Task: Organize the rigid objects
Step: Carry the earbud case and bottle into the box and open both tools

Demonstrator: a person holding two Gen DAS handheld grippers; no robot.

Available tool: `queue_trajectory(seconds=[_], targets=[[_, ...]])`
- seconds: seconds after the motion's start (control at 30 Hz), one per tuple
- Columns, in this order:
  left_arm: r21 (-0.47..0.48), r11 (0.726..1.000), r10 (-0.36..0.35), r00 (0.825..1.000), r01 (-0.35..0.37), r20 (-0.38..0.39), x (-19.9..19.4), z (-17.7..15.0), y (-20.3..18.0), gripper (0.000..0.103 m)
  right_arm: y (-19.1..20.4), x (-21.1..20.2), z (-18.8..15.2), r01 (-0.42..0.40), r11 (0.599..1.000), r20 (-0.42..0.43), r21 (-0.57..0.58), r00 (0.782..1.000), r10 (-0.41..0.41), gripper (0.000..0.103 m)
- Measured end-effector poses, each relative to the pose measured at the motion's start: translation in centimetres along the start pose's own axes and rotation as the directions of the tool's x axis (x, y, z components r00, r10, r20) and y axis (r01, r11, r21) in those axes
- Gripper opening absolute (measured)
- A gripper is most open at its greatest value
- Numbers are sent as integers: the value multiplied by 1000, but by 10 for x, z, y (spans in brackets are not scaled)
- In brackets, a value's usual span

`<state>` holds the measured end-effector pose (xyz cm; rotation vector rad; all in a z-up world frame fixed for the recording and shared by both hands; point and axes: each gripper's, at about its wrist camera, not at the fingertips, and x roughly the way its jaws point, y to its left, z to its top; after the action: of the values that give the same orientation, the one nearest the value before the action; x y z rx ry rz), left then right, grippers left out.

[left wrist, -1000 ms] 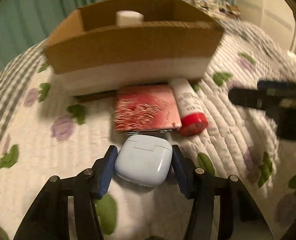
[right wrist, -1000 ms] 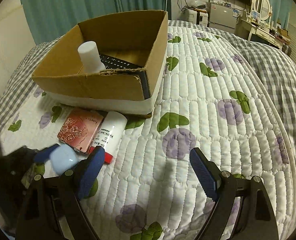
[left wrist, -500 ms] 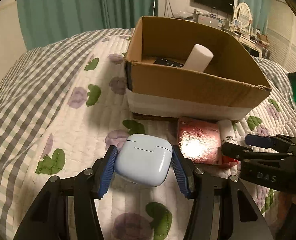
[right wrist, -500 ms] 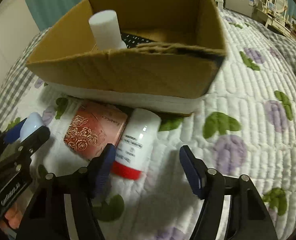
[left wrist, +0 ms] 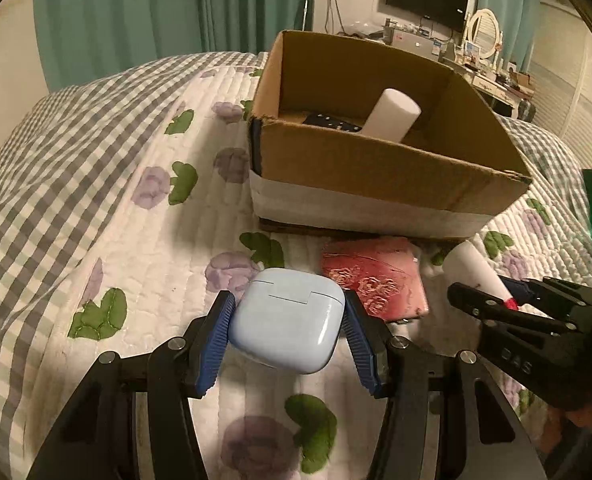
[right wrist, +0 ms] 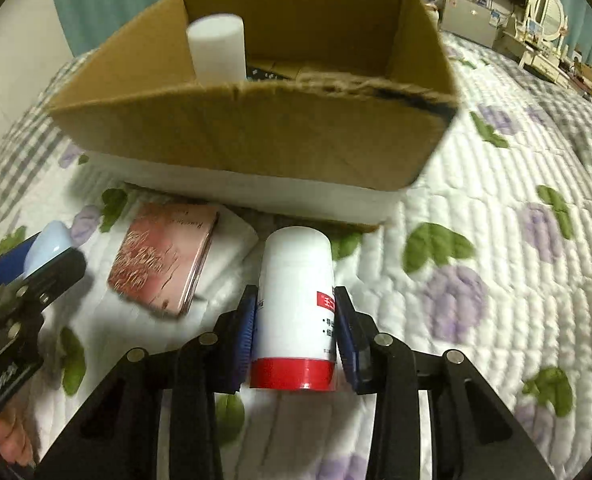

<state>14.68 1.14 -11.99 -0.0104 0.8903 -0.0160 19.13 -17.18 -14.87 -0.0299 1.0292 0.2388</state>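
Since half a sec ago my right gripper [right wrist: 296, 336] has closed in on the white bottle w/ red cap [right wrist: 296, 312]; pads now clamp both its sides, bottle lying on the quilt [right wrist: 475, 208] just in front of the cardboard box [right wrist: 256, 136]. Left gripper [left wrist: 288, 328] grips the pale blue earbud case [left wrist: 288, 320], same as before. Pink compact [right wrist: 164, 256] lies btw the two. White cylinder [right wrist: 216, 48] stands inside the box.
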Motion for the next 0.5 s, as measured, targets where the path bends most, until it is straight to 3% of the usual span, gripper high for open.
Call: queue_trajectory(seconds=[0.23,0.37,0.5], targets=[[20,1000,-22,998,21,50,-41,11,-11,55,2,-53,-7,-1,999,77,-40,997,4,36],[42,999,-39,994,35,104,-67,31,-18,55,2,-95,1,5,997,137,-76,991,6,36],[95,994,-64,984,49,164,-86,60,-27,55,2,-130,31,2,994,202,-106,979,19,36]])
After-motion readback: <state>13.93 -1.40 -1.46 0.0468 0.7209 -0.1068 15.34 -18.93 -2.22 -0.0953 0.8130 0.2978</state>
